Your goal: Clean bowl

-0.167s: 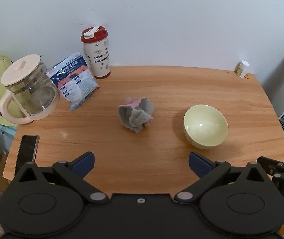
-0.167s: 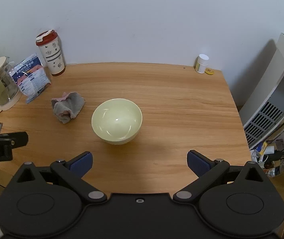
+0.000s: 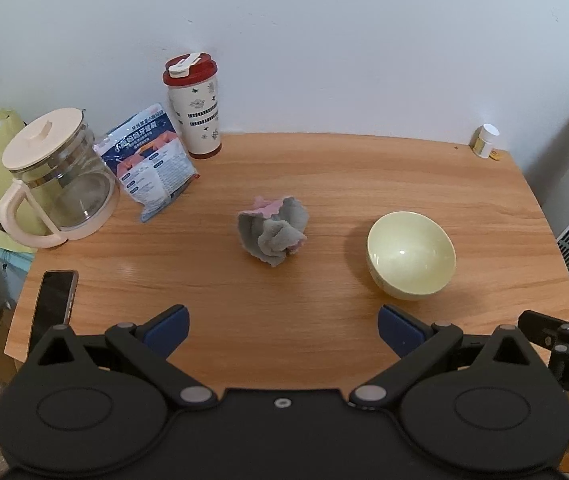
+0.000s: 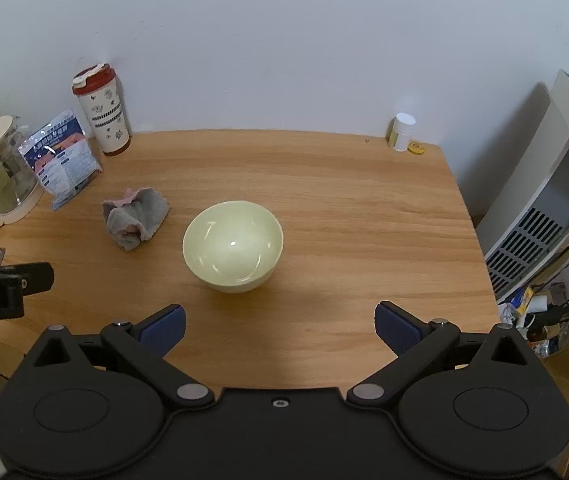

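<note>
Both tools poised above a wooden counter [image 3: 324,168], nothing yet touched: your left gripper [image 3: 282,328] stands spread wide with nothing between its blue pads, aimed at the crumpled grey-and-pink cloth [image 3: 274,232], while your right gripper [image 4: 280,324] is equally spread and empty, facing the pale yellow-green bowl [image 4: 233,246], which sits upright near the counter's middle, just beside the cloth yet apart from it. The step in hand looks like the reach for the cloth; you would do well to come down on its bunched top so both pads catch several folds, and to bring the right tool to the bowl's rim to steady it, since a smooth round bowl is likely to slide or tip under a wiping push. The left view alone shows you the dark phone [image 3: 54,300] lying at the counter's near left edge, and the whole glass jug [image 3: 54,180] with its cream lid; the right view alone shows the white slatted appliance [image 4: 544,216] and the clutter beside the counter's right end, and looks more squarely into the bowl's empty, glossy inside
</note>
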`<control>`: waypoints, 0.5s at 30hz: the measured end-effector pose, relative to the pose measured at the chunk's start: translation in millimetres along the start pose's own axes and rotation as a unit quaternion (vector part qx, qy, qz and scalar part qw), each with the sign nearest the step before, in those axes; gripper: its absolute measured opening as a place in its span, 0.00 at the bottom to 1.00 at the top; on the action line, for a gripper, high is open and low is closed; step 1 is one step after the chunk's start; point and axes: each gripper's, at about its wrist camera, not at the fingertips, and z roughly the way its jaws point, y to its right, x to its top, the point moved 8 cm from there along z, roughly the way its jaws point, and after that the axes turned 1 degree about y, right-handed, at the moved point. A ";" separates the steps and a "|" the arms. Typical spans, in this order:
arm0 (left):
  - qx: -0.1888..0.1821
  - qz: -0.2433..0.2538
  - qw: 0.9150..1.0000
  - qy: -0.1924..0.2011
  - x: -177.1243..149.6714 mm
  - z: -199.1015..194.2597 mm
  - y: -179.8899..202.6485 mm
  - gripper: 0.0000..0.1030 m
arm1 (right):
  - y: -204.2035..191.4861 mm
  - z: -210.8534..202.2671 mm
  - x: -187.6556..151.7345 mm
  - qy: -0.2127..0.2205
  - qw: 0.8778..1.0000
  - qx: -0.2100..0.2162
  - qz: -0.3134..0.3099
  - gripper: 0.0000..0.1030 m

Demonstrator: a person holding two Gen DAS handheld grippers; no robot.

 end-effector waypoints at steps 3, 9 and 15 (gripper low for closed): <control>-0.012 -0.011 1.000 0.008 -2.5 -2.7 -9.2 1.00 | -2.1 2.4 -0.4 -0.004 1.000 0.002 0.000 0.99; 0.011 -0.004 1.000 0.015 -6.6 -4.1 -3.2 1.00 | 4.7 -1.2 5.3 0.006 1.000 0.007 0.009 0.99; 0.020 -0.003 1.000 0.013 -5.1 -3.8 2.0 1.00 | 0.8 -4.6 -0.7 0.007 1.000 -0.003 -0.001 0.99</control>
